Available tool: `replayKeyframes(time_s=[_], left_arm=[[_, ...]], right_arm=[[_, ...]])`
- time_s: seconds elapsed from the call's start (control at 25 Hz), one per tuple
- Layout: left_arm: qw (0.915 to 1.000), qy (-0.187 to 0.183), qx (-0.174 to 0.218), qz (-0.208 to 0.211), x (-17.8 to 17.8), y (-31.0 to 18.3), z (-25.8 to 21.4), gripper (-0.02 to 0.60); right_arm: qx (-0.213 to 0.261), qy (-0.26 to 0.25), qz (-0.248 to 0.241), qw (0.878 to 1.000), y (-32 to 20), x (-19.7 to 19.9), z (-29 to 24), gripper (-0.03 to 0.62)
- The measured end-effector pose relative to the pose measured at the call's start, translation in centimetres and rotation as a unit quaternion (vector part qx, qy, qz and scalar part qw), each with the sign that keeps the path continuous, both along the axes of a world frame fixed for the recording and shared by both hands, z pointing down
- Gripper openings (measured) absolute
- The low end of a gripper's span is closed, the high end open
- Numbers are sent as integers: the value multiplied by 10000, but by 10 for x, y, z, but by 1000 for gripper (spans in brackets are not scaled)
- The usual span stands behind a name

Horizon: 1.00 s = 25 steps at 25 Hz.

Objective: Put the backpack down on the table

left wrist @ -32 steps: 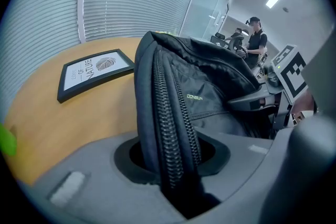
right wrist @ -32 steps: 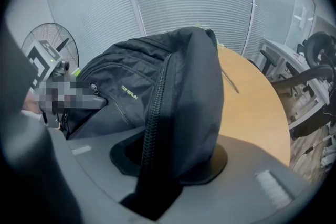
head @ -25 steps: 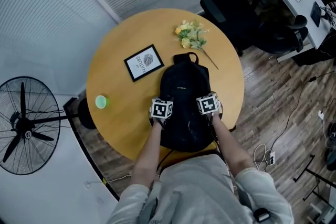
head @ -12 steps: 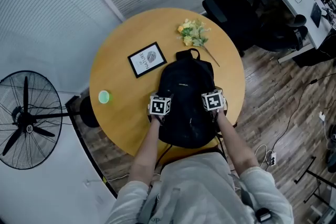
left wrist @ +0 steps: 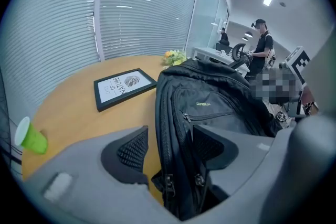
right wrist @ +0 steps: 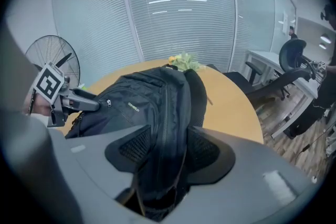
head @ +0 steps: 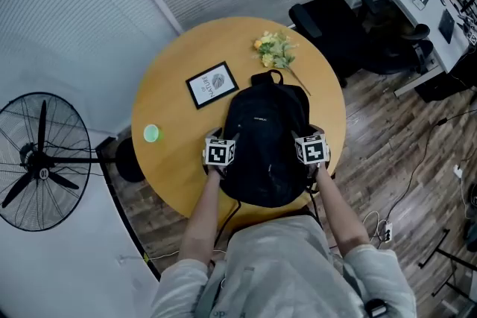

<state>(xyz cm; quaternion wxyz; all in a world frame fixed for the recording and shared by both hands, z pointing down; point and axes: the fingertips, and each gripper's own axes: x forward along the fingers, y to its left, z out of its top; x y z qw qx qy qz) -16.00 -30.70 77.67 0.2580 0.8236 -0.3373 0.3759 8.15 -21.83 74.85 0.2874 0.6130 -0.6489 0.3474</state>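
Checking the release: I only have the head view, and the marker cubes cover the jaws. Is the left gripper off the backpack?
Observer: Yes. On the left gripper the jaws stand apart and have just been opening. The edge of the backpack lies between them, with bare table showing between one pad and the bag.
Operator: Right one?
Observer: On the right gripper the jaws are apart too and have just been opening. A fold of the backpack's side fills the gap; I can't tell if it brushes a pad.
Operator: Anyone around?
Observer: The left gripper view shows a person standing in the background beyond the table.
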Motion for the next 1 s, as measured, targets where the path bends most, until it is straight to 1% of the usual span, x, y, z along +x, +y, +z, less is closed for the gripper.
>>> replayKeyframes(time_s=[0.08,0.24,0.4,0.6,0.76,0.88,1.0], left_arm=[[9998,77,100,-183,-9,4,-11,276],[9959,433,323,-731,-25,26,-37,276],[9923,514,523,-997,-33,53,-54,275],[9869,661,810,-1232,-24,77,-84,275],[9798,784,1015,-1536,-17,90,-106,275],[9730,909,1080,-1826,-15,107,-116,275],[9684,959,1121,-2010,-10,122,-118,275]], right_arm=[[120,14,-75,9999,6,-3,-7,219],[387,-38,-31,9992,19,-5,-25,216],[601,-211,-73,9979,25,-15,-41,215],[838,-282,-323,9956,29,-28,-59,215],[1011,-400,-519,9927,33,-36,-71,213],[1107,-532,-621,9905,42,-40,-80,213],[1192,-621,-691,9885,50,-40,-85,209]])
